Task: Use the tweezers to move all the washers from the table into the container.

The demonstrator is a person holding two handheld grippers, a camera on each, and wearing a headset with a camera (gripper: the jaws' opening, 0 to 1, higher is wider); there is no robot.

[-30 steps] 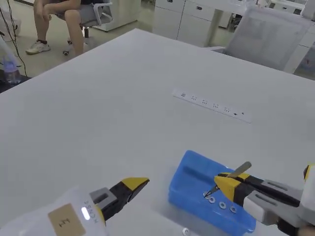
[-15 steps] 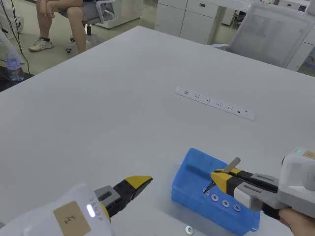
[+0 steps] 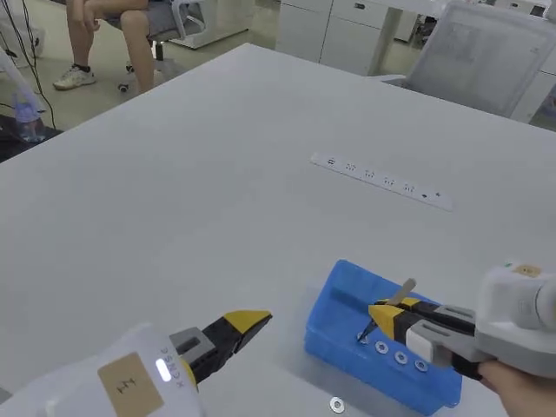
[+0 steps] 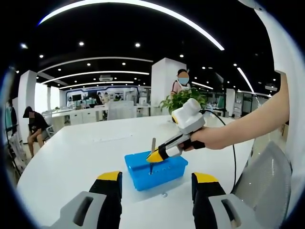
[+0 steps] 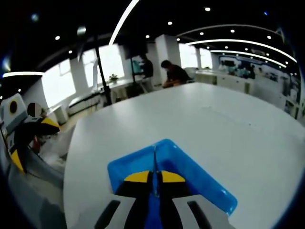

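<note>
Three washers (image 3: 400,357) lie in a short row on the floor of one blue container (image 3: 347,291), and a fourth washer (image 3: 336,404) sits on the white table (image 3: 217,191) just in front of the container's near wall. One pair of tweezers (image 3: 401,291) and two yellow-tipped grippers are at work. The right gripper (image 3: 380,313), held in a hand (image 4: 214,138), has its jaws pressed together on the tweezers. The tweezers slant down into the container, their tips just beside the nearest washer of the row; whether the tips hold anything cannot be told. The left gripper (image 3: 252,324) hovers over the table to the left of the container with its jaws spread wide and nothing between them.

The table is broad and pale, with one long white power strip (image 3: 380,181) lying well beyond the container. The room is an open office under strip lights and ceiling spots. One person (image 3: 113,26) sits past the table's far left corner, a grey mesh chair (image 3: 486,61) stands at the far right, and a water bottle (image 3: 26,122) stands on the floor at the left.
</note>
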